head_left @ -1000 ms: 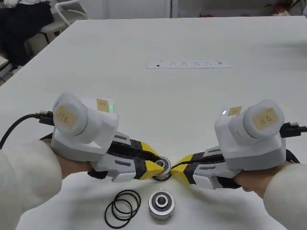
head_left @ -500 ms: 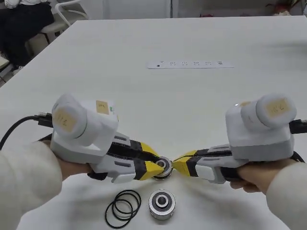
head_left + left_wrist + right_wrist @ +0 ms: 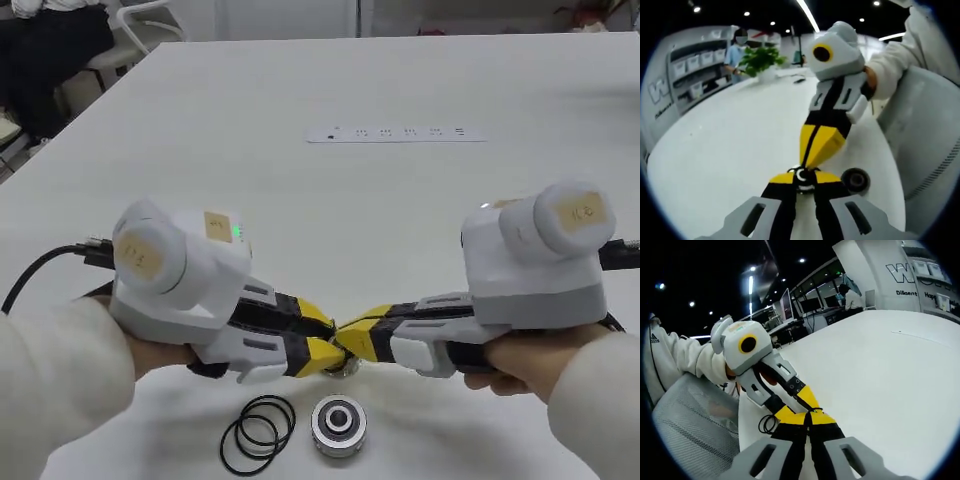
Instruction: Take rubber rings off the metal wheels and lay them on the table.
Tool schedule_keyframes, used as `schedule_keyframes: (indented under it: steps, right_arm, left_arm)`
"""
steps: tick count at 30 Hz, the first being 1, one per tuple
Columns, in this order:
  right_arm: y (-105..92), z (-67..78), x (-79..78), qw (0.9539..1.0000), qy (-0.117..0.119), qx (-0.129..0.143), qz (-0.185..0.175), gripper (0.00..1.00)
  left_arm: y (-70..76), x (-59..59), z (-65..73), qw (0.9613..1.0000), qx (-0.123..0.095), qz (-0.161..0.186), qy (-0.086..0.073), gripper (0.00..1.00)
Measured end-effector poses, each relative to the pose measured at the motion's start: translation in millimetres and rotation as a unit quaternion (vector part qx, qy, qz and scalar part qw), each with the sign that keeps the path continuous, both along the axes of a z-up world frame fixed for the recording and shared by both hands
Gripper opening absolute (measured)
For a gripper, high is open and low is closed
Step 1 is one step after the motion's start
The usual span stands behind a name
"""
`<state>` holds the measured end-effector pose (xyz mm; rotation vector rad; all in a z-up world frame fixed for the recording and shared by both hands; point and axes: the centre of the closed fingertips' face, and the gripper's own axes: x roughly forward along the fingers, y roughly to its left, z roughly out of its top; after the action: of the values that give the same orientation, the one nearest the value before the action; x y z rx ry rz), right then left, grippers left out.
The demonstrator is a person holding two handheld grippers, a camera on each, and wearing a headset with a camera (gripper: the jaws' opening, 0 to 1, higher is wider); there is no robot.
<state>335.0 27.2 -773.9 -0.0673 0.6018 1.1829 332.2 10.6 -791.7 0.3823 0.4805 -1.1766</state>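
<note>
Rubber rings (image 3: 257,432) lying loose at bottom centre look light, floppy and grabby, so with the left gripper (image 3: 322,352) clamped on the stiff metal wheel (image 3: 801,175) just above and the right gripper (image 3: 352,338) pinched shut at its rim, I'd peel from the outer edge.

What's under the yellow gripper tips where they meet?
A metal wheel, held in the left gripper and mostly covered by both tips. The right gripper hides whether its rubber ring is on.

Shiny metal wheel (image 3: 338,425), matt black rubber rings (image 3: 258,432), smooth white table (image 3: 400,220).
</note>
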Motion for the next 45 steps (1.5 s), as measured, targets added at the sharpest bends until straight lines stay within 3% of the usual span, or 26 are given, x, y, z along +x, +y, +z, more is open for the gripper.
schedule_keyframes:
  steps: [1,3,10,13,19,26,31,33,35,41,45]
  right_arm:
    - [0.0,-1.2,2.1,0.9999,-0.015,-0.006,0.003,0.00]
    - [0.3,-0.9,-1.2,0.9997,0.017,0.016,-0.005,0.00]
    - [-5.3,0.0,0.8,0.9993,0.026,0.020,-0.019,0.00]
    - [-4.1,3.4,-0.5,0.9992,0.025,0.024,-0.018,0.00]
    - [0.3,16.2,-6.6,0.9984,0.033,0.043,-0.013,0.00]
    - [9.7,22.8,-17.7,0.9978,0.039,0.053,0.008,0.00]
    - [16.4,24.0,-25.6,0.9969,0.049,0.056,0.025,0.00]
    - [20.2,24.3,-31.2,0.9963,0.054,0.056,0.035,0.00]
    - [22.1,23.8,-33.4,0.9960,0.056,0.056,0.041,0.00]
    - [32.5,18.5,-50.8,0.9938,0.068,0.049,0.073,0.00]
    - [37.8,13.3,-63.1,0.9919,0.077,0.042,0.092,0.00]
  left_arm:
    - [0.2,0.0,0.0,1.0000,0.000,-0.001,-0.001,0.13]
    - [1.0,-0.1,-0.1,1.0000,0.005,-0.005,-0.006,0.14]
    - [8.5,-0.8,7.2,0.9999,0.012,-0.006,-0.003,0.17]
    - [12.2,-4.1,23.8,0.9999,-0.012,0.003,-0.001,0.23]
    - [24.9,-12.5,41.6,0.9996,-0.027,0.008,-0.004,0.37]
    - [41.8,-15.4,52.5,0.9992,-0.028,0.026,-0.009,0.54]
    - [47.7,-26.9,55.4,0.9994,-0.022,0.021,-0.013,0.61]
    - [51.0,-37.0,53.5,0.9997,-0.017,0.014,-0.004,0.62]
    - [51.9,-47.4,53.3,0.9995,-0.029,0.010,0.012,0.65]
    - [63.3,-59.6,48.3,0.9994,-0.022,0.017,0.019,0.67]
    - [69.7,-66.0,51.8,0.9980,-0.044,0.033,0.030,0.66]
